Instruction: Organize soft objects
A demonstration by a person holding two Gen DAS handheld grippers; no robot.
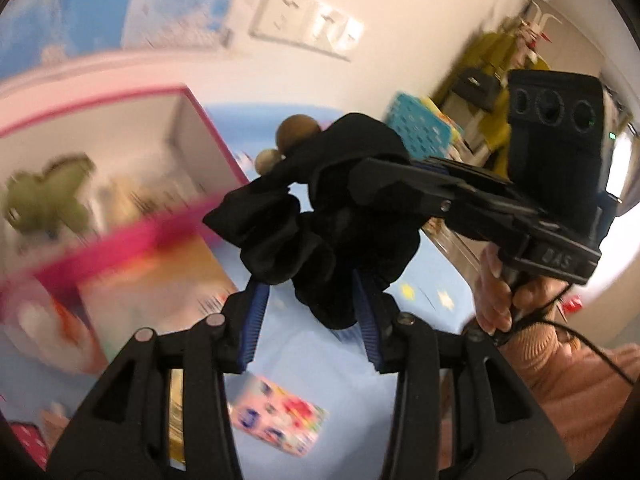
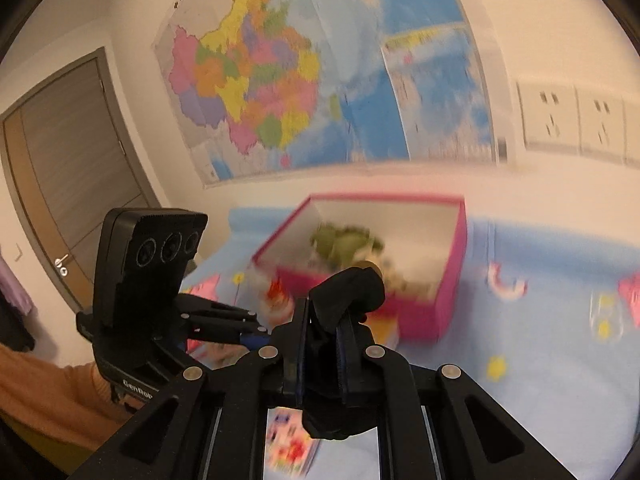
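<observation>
A black fabric scrunchie (image 1: 320, 216) with two round brown and beige bobbles hangs in the air above the blue bed sheet. My right gripper (image 1: 384, 176) comes in from the right and is shut on it; in the right wrist view the black fabric (image 2: 344, 292) is pinched between the closed blue pads (image 2: 342, 360). My left gripper (image 1: 316, 316) is open, its blue pads (image 1: 256, 320) on either side of the scrunchie's lower part. A pink-rimmed box (image 1: 132, 236) to the left holds a green plush toy (image 1: 44, 200); the box (image 2: 452, 280) also shows ahead in the right wrist view.
A small pink patterned card (image 1: 276, 416) lies on the blue sheet (image 1: 320, 360). A turquoise basket (image 1: 420, 128) stands behind. Wall sockets (image 1: 308, 24) and a map (image 2: 280, 72) are on the wall. A door (image 2: 68, 184) is at left.
</observation>
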